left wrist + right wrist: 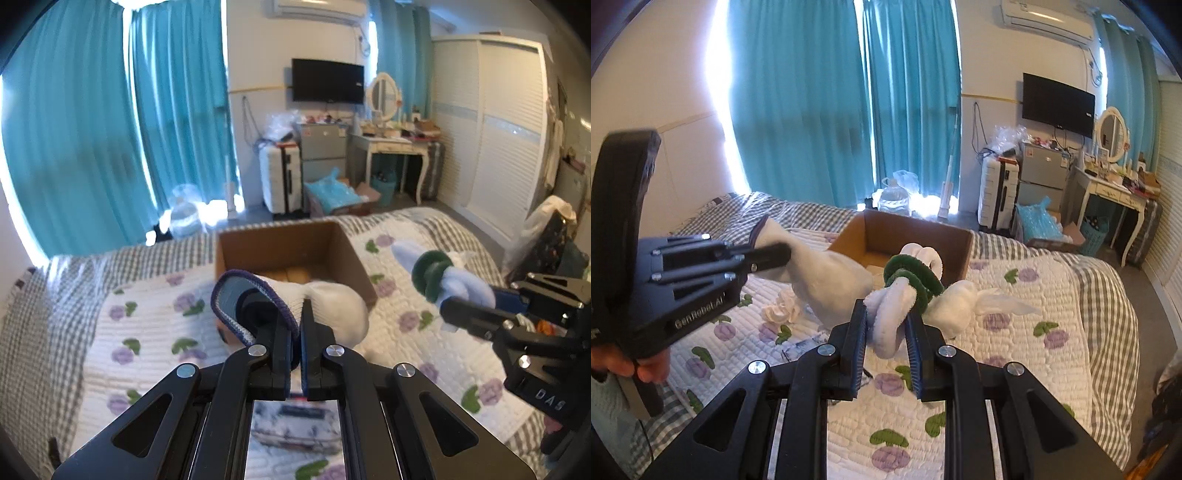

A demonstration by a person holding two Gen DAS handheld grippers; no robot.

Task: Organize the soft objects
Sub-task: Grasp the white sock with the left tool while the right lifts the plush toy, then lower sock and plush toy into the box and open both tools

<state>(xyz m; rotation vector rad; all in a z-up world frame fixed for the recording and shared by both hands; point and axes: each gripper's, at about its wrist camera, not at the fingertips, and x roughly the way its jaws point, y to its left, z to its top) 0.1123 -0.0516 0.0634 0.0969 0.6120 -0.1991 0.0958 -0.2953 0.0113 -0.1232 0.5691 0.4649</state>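
Observation:
My left gripper (300, 314) is shut on a white sock (332, 299) with a purple-trimmed cuff and holds it above the bed, just in front of an open cardboard box (343, 254). The sock also shows in the right wrist view (827, 273), held by the left gripper (786, 254). My right gripper (886, 317) is shut on a white plush toy with green fuzzy rings (908, 284), lifted above the quilt near the box (956, 251). In the left wrist view the right gripper (465, 306) holds that toy (436, 273) to the right of the box.
The bed has a white floral quilt (1015, 354) with grey checked edges. A small white cloth flower (781, 310) and a patterned item (801, 345) lie on it. Beyond the bed are teal curtains, a suitcase (277, 177), a fridge, a dressing table (391, 147) and a wardrobe.

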